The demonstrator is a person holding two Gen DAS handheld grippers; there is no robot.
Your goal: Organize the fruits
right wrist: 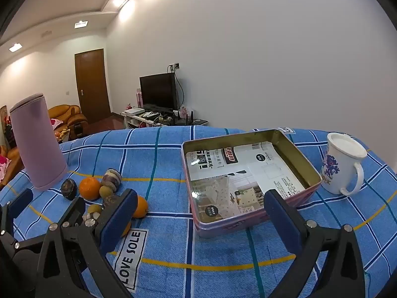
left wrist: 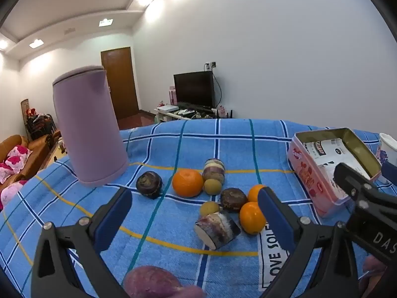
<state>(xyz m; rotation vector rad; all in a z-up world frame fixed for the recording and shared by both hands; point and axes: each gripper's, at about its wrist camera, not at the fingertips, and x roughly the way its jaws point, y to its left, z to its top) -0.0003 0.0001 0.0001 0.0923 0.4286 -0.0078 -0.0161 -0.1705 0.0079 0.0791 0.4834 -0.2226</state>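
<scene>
purple sweet potato before fruit cluster, lilac kettle beside

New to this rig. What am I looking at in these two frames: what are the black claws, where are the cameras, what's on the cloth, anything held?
No robot: a person holds two handheld grippers, each with a fisheye camera looking along its fingers. The left view shows the left gripper open and empty above the fruit: oranges, small greenish fruits, dark round ones and sugarcane-like chunks on a blue plaid cloth. The right view shows the right gripper, also open and empty, facing an open pink tin lined with printed paper. A mug and lilac kettle stand nearby.
</scene>
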